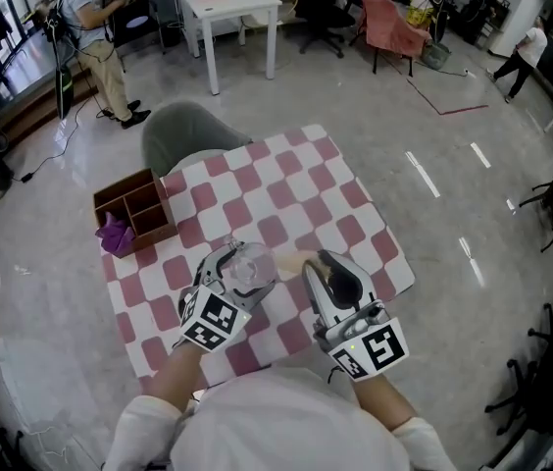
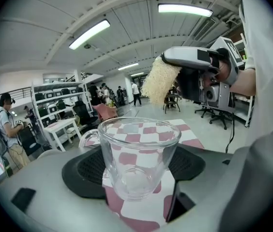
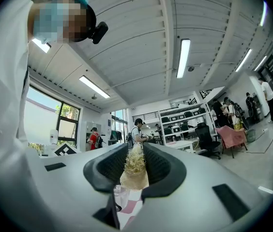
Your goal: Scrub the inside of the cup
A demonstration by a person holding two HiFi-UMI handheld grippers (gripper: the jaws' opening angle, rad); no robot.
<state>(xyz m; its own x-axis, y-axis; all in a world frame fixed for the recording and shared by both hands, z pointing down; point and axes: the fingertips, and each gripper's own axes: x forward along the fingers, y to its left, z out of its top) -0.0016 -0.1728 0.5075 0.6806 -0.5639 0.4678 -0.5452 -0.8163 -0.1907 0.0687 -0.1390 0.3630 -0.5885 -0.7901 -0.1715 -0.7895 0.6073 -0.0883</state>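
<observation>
The cup (image 2: 139, 158) is clear glass: light, rigid, slick on the wall and breakable, so grip it firmly but don't crush it. You hold it by the lower body. I judge that the right place, since it leaves the mouth free and the handle (image 2: 85, 137) clear of the pads. Your left gripper (image 2: 137, 174) is clamped on it, one pad on each side of the wall, and holds it in the air above the near part of the checked table (image 1: 296, 194).

Your right gripper (image 3: 135, 166) has its jaws closed on the scrubber (image 3: 135, 170), a pale fibrous pad that looks soft and springy. It should bend to the cup's curve. It hangs above the table's near part too, toward the right side, and is not yet inside the cup.

Both your forearms reach forward over the table's near edge, with the grippers angled toward each other. A brown divided box (image 1: 137, 209) with a purple cloth (image 1: 115, 234) sits at the table's left edge.
</observation>
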